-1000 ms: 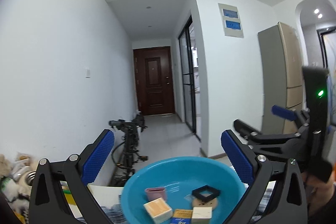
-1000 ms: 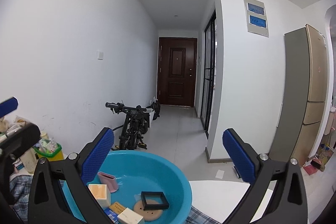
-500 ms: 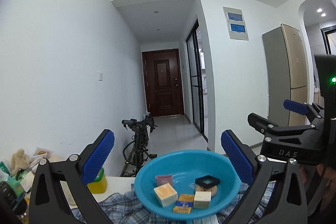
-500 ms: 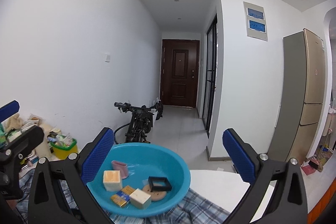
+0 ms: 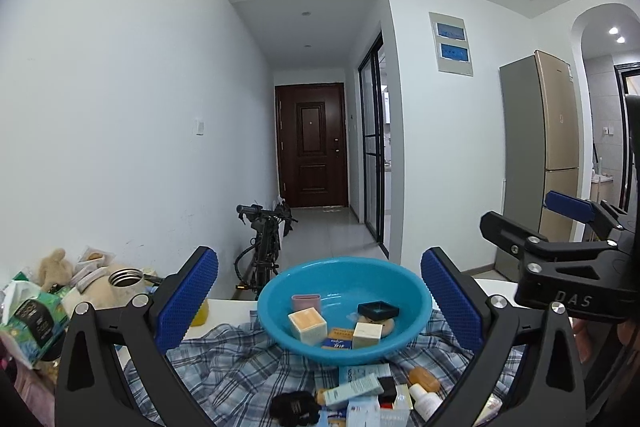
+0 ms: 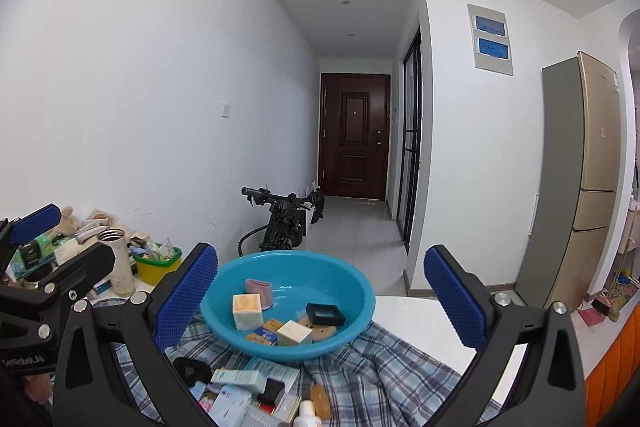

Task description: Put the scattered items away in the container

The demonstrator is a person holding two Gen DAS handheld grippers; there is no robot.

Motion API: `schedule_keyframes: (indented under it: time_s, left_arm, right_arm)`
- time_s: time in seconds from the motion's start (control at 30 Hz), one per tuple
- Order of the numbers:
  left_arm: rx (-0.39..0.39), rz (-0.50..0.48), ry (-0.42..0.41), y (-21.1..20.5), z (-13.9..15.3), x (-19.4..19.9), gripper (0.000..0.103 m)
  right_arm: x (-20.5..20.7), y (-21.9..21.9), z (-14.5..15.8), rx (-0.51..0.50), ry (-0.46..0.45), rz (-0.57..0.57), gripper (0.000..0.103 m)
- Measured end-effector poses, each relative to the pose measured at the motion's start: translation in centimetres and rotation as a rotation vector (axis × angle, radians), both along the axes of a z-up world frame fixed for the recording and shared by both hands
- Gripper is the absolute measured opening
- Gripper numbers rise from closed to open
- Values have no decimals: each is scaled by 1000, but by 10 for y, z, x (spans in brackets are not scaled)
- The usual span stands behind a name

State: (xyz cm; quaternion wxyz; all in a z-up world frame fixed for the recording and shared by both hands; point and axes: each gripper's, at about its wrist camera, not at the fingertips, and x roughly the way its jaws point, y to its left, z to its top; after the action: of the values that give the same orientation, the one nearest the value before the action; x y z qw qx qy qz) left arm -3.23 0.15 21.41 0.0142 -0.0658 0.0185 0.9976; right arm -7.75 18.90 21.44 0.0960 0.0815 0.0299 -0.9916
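Note:
A blue plastic basin (image 5: 412,311) (image 6: 352,291) sits on a plaid cloth (image 5: 224,363) (image 6: 392,367). It holds several small boxes, a pink cup (image 5: 306,303) and a black frame box (image 6: 325,313). A pile of loose boxes, tubes and a small bottle (image 5: 360,393) (image 6: 256,393) lies on the cloth in front of the basin. My left gripper (image 5: 320,291) is open and empty, raised before the basin. My right gripper (image 6: 320,289) is open and empty, beside it on the right.
Clutter stands at the table's left: a steel flask (image 6: 118,263), a yellow tub (image 6: 156,267), a plush toy (image 5: 54,263). A bicycle (image 6: 284,223) stands on the hallway floor beyond. A fridge (image 6: 588,179) is at the right.
Both grippers have pulled back and tilted down from the basin. The plaid cloth and the pile of loose items have come into view. Both stay open.

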Motion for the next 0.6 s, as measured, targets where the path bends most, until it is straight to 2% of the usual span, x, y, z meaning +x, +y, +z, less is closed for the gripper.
schedule_keyframes:
  time_s: [0.13,0.4,0.5,0.6]
  left_arm:
    - [8,4,6,-2,-1,21,103]
    - [-24,-2,14,-2,-5,50,103]
    - [-17,1,13,-6,-7,58,103]
    - [26,32,25,-15,-18,64,103]
  right_arm:
    - [21,-3,-4,9,4,4,103]
    - [47,-10,-5,7,26,6,103]
    - [53,-13,-10,4,36,7,103]
    - [55,-12,-21,-12,25,1,103]
